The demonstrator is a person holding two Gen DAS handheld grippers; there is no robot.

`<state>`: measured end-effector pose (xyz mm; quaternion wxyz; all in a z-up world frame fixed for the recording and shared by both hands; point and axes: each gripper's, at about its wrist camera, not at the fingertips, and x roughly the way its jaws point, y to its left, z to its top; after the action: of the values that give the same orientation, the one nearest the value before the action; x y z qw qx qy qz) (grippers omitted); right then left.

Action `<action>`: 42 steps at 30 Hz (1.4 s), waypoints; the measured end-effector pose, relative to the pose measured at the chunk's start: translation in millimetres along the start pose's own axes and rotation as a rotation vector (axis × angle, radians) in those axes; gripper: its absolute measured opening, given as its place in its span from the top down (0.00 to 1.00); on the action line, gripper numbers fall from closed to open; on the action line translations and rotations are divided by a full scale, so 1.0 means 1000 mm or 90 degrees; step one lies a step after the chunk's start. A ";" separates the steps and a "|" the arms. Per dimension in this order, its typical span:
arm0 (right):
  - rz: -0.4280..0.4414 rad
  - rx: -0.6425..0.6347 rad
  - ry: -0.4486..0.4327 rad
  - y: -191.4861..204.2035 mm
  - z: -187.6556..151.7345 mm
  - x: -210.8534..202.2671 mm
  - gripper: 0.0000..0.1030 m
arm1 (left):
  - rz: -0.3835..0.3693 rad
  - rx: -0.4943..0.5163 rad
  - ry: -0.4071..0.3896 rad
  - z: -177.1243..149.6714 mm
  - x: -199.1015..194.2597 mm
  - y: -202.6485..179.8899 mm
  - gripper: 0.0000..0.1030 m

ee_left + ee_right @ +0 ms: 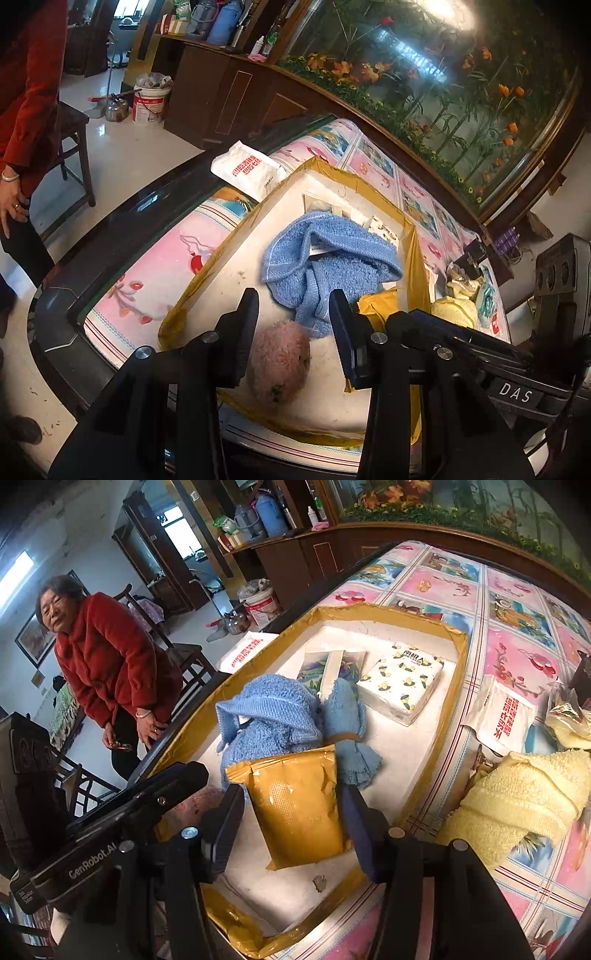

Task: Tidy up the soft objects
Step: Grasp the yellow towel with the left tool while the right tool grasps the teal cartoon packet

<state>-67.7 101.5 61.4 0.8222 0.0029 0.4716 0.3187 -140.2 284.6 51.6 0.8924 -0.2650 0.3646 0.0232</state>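
Two hand-held grippers are hovering over one shallow white box [413, 797] with taped yellow edges, which is sitting on the flowered tabletop [517, 602]. I am seeing a crumpled blue towel [273, 716] lying inside the box near its middle. Just in front of the towel a flat yellow packet [299, 805] is lying, its far edge touching the towel. A pink fuzzy ball [280, 363] is resting in the near left corner of the box. At the far end a patterned tissue pack [402, 683] and a flat floral pouch [332, 664] are lying side by side.

My left hand-held gripper [293, 332] is standing with its jaws apart, nothing pressed between them; the ball and the towel's tip are showing in the gap below. My right hand-held gripper [291, 830] is likewise gaping over the yellow packet, its pads clear of it.

The right view is giving me the tissue pack plainly, while the left view is showing it mostly hidden behind the towel. The right view is also showing a yellow towel [517, 805] outside the box on the tabletop, and a white packet with red print [498, 716] beside it. The ball is plain only in the left view. A person in a red jacket [107, 664] is standing beside the tabletop.
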 end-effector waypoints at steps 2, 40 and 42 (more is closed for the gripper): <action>0.010 0.008 -0.019 -0.004 0.000 -0.011 0.47 | 0.002 -0.010 -0.016 0.003 -0.008 0.000 0.62; -0.137 0.355 -0.212 -0.282 -0.083 -0.174 0.46 | -0.102 0.388 0.157 -0.035 0.105 -0.271 0.55; -0.102 0.352 -0.210 -0.287 -0.066 -0.170 0.46 | -0.086 0.385 0.161 -0.028 0.116 -0.268 0.55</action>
<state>-29.1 -235.6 68.5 0.8780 0.2406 0.3992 0.1085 -10.0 23.4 80.4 0.8779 -0.0124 0.4442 -0.1786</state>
